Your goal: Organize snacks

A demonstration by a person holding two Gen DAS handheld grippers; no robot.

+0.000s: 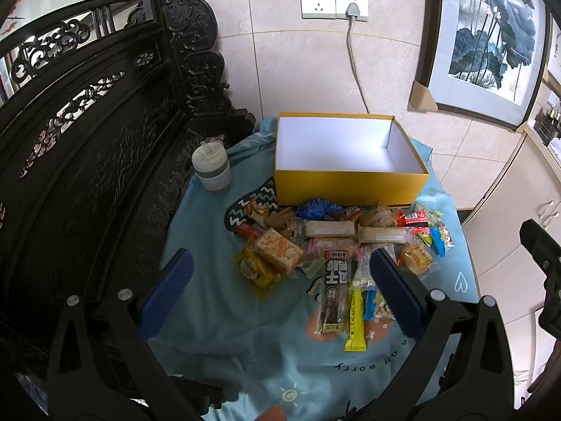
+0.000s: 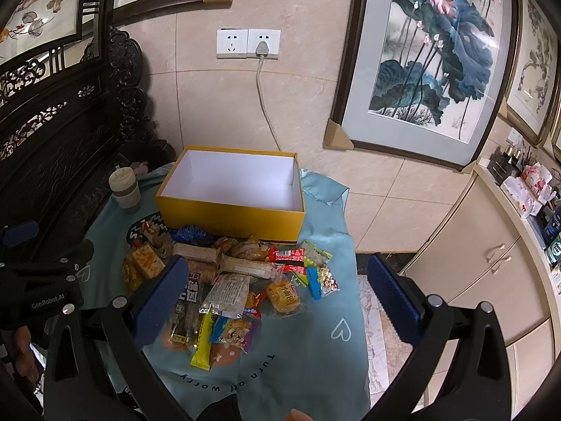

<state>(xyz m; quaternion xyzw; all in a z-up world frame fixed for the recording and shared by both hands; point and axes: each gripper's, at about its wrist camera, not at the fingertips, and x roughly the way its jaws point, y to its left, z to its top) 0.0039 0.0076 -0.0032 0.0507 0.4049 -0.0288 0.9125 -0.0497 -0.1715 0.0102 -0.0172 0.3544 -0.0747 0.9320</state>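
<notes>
An open yellow box [image 1: 350, 184] [image 2: 228, 217] with a bare white inside stands at the back of a light blue cloth [image 1: 228, 315] [image 2: 301, 358]. In front of it lies a pile of wrapped snacks [image 1: 336, 245] [image 2: 238, 273], among them a black bar [image 1: 335, 291] and a yellow stick [image 2: 203, 343]. My left gripper [image 1: 280, 291] hovers open above the near side of the pile, holding nothing. My right gripper [image 2: 277, 298] is also open and empty, over the pile's right part.
A lidded white cup [image 1: 211, 168] [image 2: 124, 189] stands left of the box. Dark carved wooden furniture [image 1: 87, 147] rises on the left. A tiled wall with a socket and cable [image 1: 354, 59] is behind; framed paintings [image 2: 431, 59] and cream cabinets [image 2: 491, 273] are on the right.
</notes>
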